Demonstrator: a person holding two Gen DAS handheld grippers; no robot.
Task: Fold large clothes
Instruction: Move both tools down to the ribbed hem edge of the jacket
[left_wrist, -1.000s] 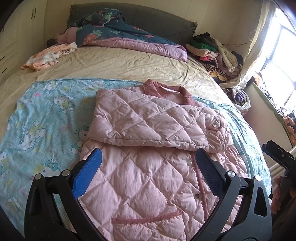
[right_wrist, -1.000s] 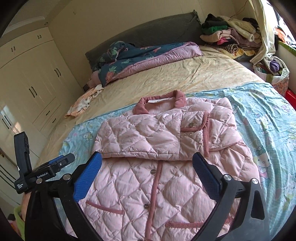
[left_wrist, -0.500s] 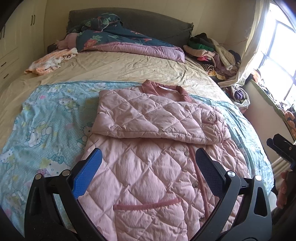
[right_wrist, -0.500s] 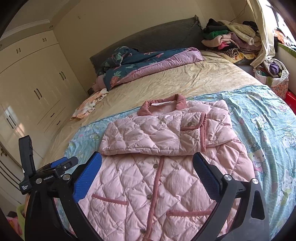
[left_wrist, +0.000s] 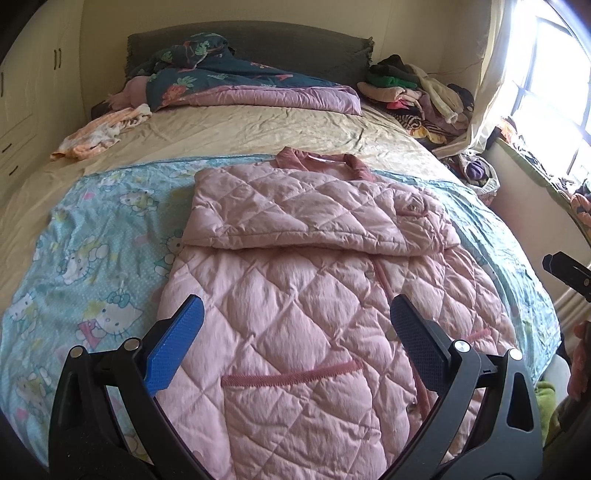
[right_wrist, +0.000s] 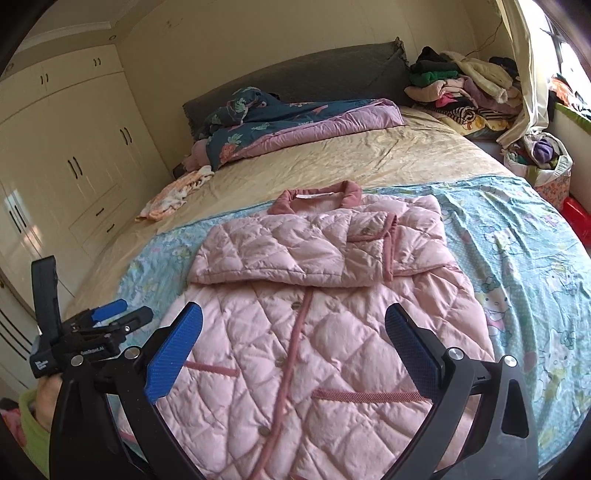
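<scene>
Both sleeves lie folded across the chest of the pink quilted jacket (left_wrist: 295, 295), which spreads beyond and beneath the spread, empty fingers of the left gripper (left_wrist: 295, 339) and right gripper (right_wrist: 293, 338); next, probably, each must pinch a hem corner below its fingertips

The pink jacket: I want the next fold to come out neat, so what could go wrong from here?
1. The pink jacket is thick and puffy; the sleeves folded across its chest may spring open when the hem is lifted.
2. Both the left gripper and the right gripper are open and empty; pinching only the top layer would skew the fold.
3. The cartoon sheet underneath could get dragged along.
</scene>
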